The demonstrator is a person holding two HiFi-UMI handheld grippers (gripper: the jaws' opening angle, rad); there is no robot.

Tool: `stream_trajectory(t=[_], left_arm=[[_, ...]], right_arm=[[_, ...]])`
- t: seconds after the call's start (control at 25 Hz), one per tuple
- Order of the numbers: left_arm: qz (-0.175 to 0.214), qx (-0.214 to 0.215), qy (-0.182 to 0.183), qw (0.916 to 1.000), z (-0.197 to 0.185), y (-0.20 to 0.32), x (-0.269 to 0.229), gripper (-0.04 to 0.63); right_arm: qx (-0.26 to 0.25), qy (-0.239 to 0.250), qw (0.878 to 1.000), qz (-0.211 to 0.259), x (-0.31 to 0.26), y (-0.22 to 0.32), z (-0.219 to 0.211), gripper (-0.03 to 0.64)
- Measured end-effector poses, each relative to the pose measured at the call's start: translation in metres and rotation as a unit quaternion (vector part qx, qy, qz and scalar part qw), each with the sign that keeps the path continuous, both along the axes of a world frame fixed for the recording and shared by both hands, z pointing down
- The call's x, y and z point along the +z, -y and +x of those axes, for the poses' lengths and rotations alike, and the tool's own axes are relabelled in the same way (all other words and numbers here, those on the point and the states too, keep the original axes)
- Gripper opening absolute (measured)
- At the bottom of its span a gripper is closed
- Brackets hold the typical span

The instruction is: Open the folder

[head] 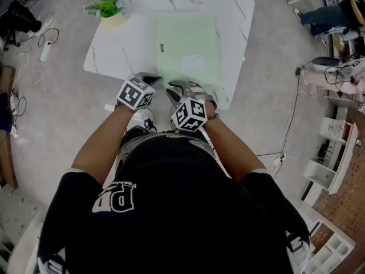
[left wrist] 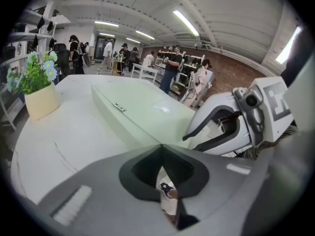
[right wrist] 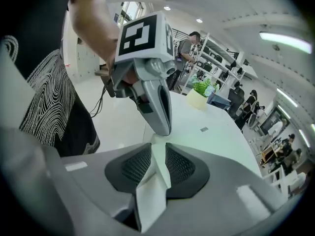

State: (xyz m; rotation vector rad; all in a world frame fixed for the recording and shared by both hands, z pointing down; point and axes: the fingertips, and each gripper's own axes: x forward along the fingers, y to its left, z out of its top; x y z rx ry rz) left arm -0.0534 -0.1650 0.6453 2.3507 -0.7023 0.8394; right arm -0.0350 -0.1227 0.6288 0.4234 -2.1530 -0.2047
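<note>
Crowding the near edge of the white table, both grippers point down and away from the person, side by side with their tips close together. On the left, the left gripper is clenched. Its own view shows the jaw tips pressed together on nothing, with only floor and a shoe showing through the slot behind them. Those tips sit right at the near left corner of the folder; whether they touch it is hard to say.

Over on the right, the right gripper has its jaws parted, and here's the folder's near edge, pale green, showing in the gap and running up between them. The jaws straddle it without seeming to press on it.

From there the folder stretches away from both grippers, flat and closed on the table, with its near edge by the table's near edge. There's a small label on its left side.

Farther off, at the table's far left corner, a potted plant stands apart from the folder. People stand among tables and shelves at the back of the room.
</note>
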Motion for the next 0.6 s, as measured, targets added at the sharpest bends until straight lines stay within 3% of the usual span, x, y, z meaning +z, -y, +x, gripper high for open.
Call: stream_trajectory(t=[0.32,0.6], left_arm=[[-0.005,-0.002,-0.002,1.0,-0.001,0.001,0.0,0.054],[-0.006,-0.003,-0.003,1.0,-0.002,0.001,0.0,0.054]], right_arm=[[-0.043,-0.072,0.995,0.061,0.018,0.006,-0.007,0.112],[-0.032,-0.052,0.996,0.065,0.011,0.011,-0.008,0.11]])
